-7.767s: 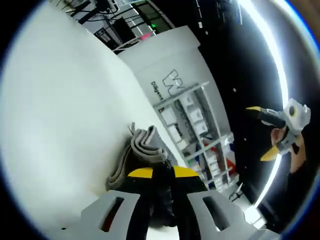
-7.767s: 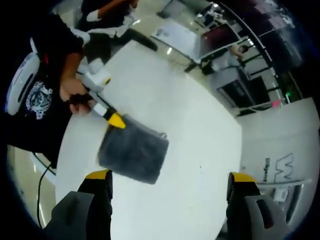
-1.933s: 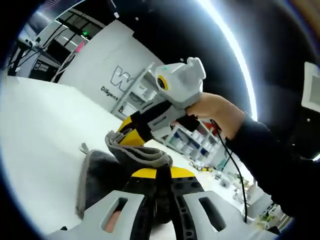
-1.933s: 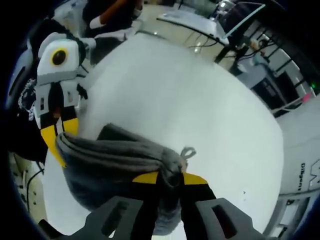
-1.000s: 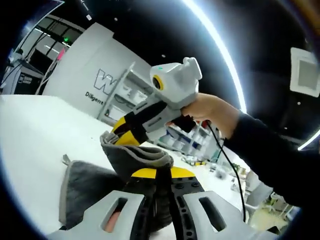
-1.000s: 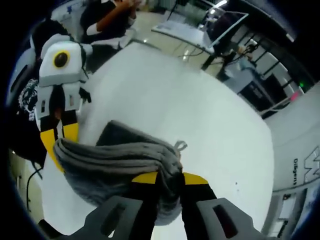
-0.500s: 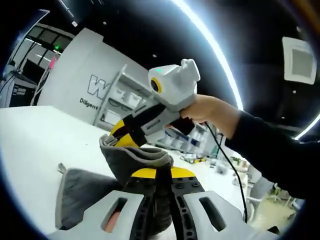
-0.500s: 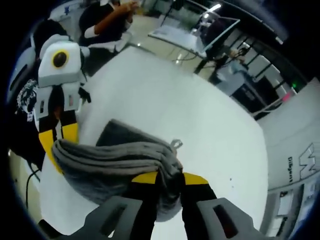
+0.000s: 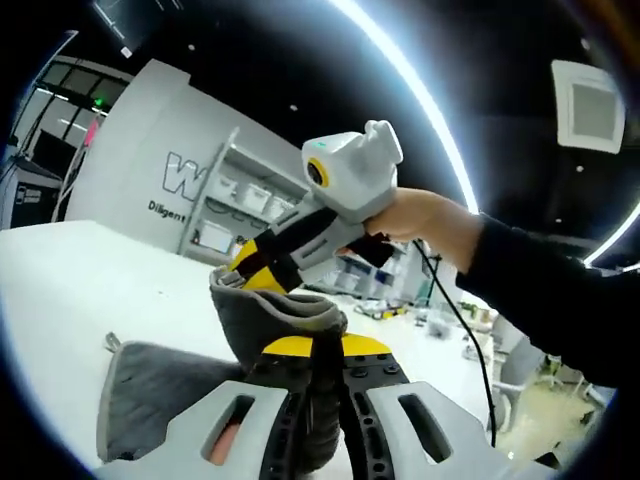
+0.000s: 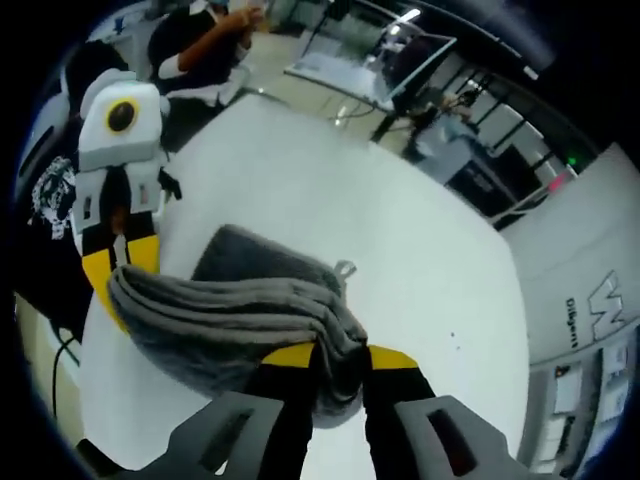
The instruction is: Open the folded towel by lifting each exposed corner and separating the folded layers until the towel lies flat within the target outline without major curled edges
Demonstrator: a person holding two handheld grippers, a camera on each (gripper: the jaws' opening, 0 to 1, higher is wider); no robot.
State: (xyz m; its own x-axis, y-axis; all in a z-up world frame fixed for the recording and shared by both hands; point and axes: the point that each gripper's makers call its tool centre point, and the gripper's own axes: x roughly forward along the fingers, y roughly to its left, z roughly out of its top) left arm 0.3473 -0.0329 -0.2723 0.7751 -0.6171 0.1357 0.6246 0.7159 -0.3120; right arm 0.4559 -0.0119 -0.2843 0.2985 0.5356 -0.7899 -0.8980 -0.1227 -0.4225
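- The left tongs [image 9: 316, 348] are squeezed shut on one corner of the grey towel [image 9: 170, 385]. The cloth bunches up between the yellow tips.
- The right tongs [image 10: 328, 358] are squeezed shut on another corner of the towel [image 10: 215, 320].
- In the left gripper view, the right tongs [image 9: 252, 272] reach in and pinch the towel just past the left ones. A hand [image 9: 425, 222] holds them.
- In the right gripper view, the left tongs [image 10: 118, 262] come in from the left and hold the far end of a thick roll of towel.
- That roll hangs in the air between the two tongs.
- The rest of the towel droops down onto the white table [image 10: 330, 215], near the edge by the person.
- A small loop [image 10: 345, 268] sticks out of the towel's edge.
- Shelves [image 9: 215, 215] stand far behind the table.
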